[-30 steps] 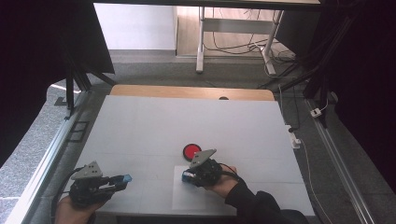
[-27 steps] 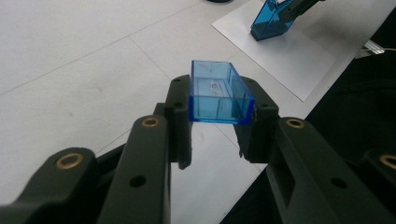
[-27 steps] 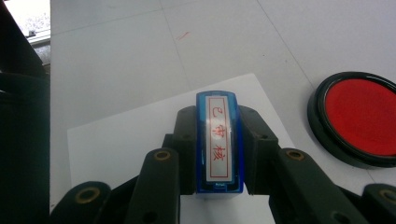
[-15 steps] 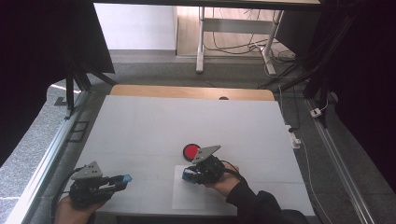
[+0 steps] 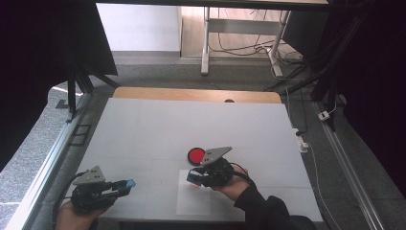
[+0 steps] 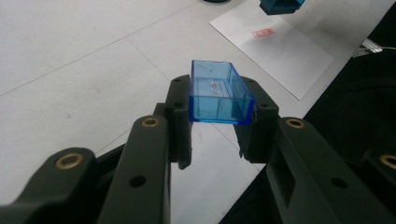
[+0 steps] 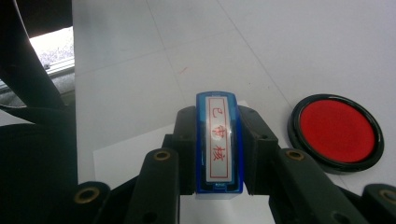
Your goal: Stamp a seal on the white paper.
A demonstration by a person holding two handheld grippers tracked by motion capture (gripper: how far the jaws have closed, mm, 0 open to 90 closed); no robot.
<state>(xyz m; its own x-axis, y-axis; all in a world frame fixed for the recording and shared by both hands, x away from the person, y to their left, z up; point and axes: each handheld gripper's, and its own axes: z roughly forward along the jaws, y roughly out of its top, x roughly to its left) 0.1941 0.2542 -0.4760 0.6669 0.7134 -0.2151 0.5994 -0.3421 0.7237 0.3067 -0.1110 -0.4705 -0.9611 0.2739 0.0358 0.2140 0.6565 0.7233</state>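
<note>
At the near left corner of the white desk [image 5: 143, 129], your left claw [image 5: 125, 184] is clamped on a clear blue stamp cap [image 6: 218, 93]. In the left gripper view the cap sits between the two black jaws with its open side up, held clear above the desk top.

Moving right, a white sheet of paper [image 5: 191, 203] lies flat near the front edge of the desk, with a small red stamp print [image 6: 264, 32] on it toward its far end.

Your right claw [image 5: 193, 177] hovers over the far end of that sheet, just above the print. It is pinched on a blue rectangular stamp [image 7: 219, 144]; in the right gripper view the stamp's label faces up, white with red characters in a red frame, and the jaws press on its long sides.

Just beyond and slightly right of that claw, a round red ink pad [image 5: 196, 155] in a black case lies open on the desk, off the paper.
</note>
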